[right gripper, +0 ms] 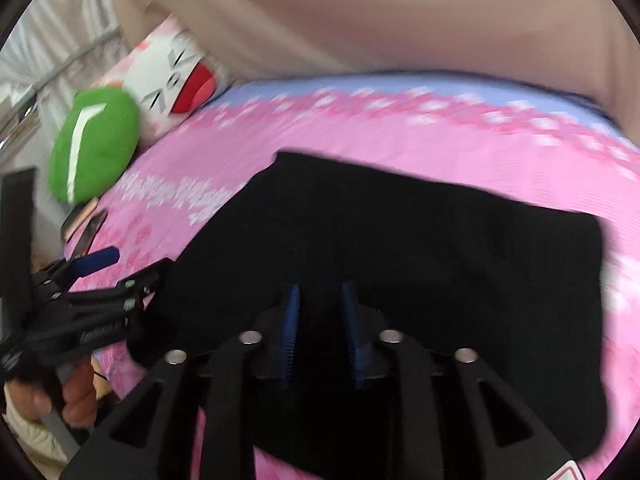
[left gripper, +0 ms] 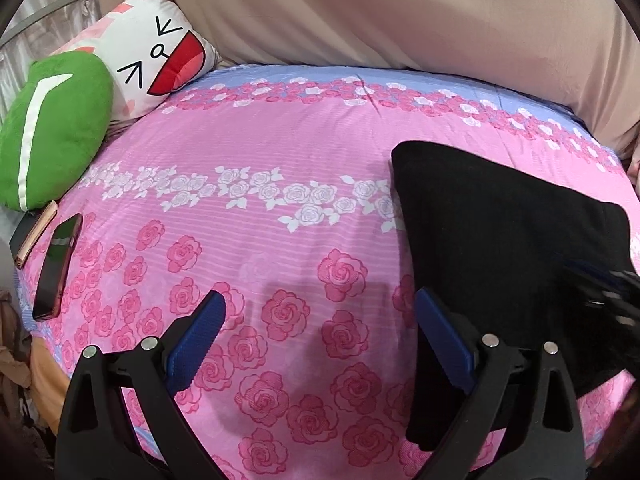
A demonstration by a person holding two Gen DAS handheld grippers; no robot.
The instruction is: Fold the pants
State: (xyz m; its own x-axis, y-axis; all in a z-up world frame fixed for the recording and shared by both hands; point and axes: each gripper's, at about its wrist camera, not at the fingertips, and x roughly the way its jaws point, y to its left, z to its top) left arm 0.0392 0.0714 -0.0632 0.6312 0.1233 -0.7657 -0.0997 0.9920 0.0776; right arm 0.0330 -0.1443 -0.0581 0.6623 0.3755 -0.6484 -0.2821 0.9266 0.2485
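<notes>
The black pants (left gripper: 500,248) lie folded in a flat block on the pink floral bedsheet (left gripper: 280,168), at the right of the left wrist view and in the middle of the right wrist view (right gripper: 420,248). My left gripper (left gripper: 320,304) is open and empty, its right finger (left gripper: 444,340) at the pants' left edge. It also shows at the left of the right wrist view (right gripper: 132,260). My right gripper (right gripper: 320,300) hovers over the near edge of the pants, its blue pads a narrow gap apart with nothing seen between them. The right wrist view is blurred.
A green plush cushion (left gripper: 52,132) and a white cartoon-face pillow (left gripper: 156,56) sit at the bed's far left. A phone (left gripper: 56,268) and a small notebook (left gripper: 34,236) lie at the left edge. A beige blanket (left gripper: 400,12) lies along the far side.
</notes>
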